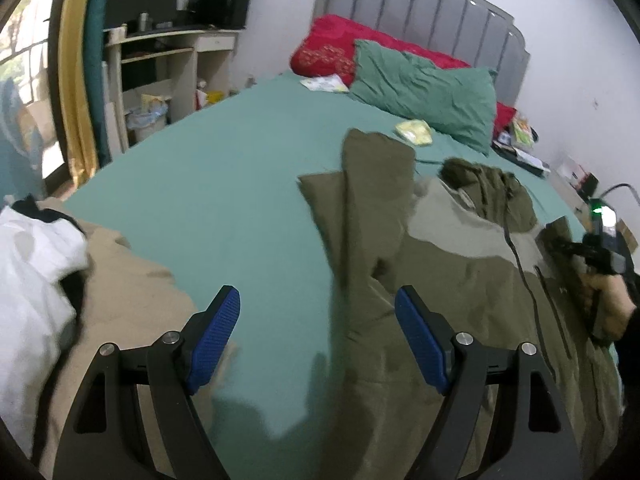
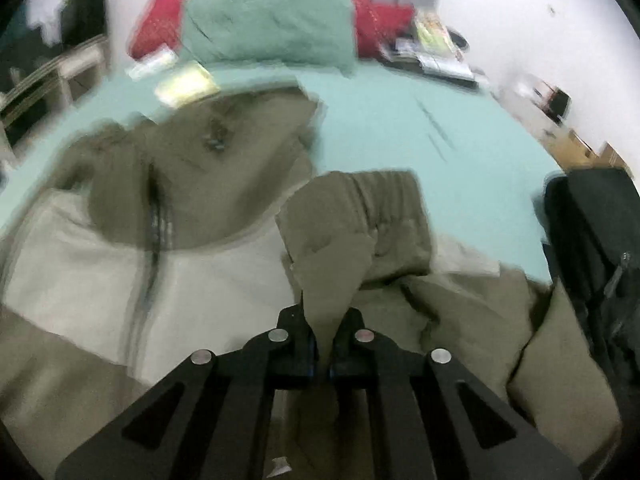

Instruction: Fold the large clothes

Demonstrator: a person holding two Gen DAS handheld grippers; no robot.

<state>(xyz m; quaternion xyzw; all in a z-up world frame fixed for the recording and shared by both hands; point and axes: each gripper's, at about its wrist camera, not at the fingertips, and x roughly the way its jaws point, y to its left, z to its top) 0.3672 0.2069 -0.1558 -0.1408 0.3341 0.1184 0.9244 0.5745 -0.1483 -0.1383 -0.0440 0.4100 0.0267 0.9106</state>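
The olive jacket [image 1: 460,264] lies spread on the bed [image 1: 224,184], ahead and to the right of the left gripper [image 1: 318,336] and directly under and ahead of the right gripper [image 2: 325,334]. One sleeve [image 1: 376,208] is laid across the body, running away from the left gripper toward the pillows; the hood [image 1: 488,188] is bunched at the far end, with a pale lining panel showing below it. The right gripper is pressed together on a fold of olive cloth, apparently the other sleeve or cuff [image 2: 360,216], which rises from between its jaws and droops forward over the jacket. The left gripper is spread wide and holds nothing, hovering above bare sheet at the jacket's near-left edge.

By my reading the fold is at an early stage: one sleeve seems brought in, the second is in hand, and the body has yet to be folded over and the hood tucked. The right wrist view is blurred, so finer detail of the cloth is uncertain.

To the left of the left gripper lie a tan garment [image 1: 132,280] and a white one [image 1: 36,264], both unfolded. Far ahead sit a green pillow [image 1: 432,92] and a red one [image 1: 332,48] against the grey headboard [image 1: 420,8]. Beyond the bed to the left, an open shelf unit [image 1: 160,64] holds a bin lined with a plastic bag [image 1: 146,118]; its contents cannot be made out.
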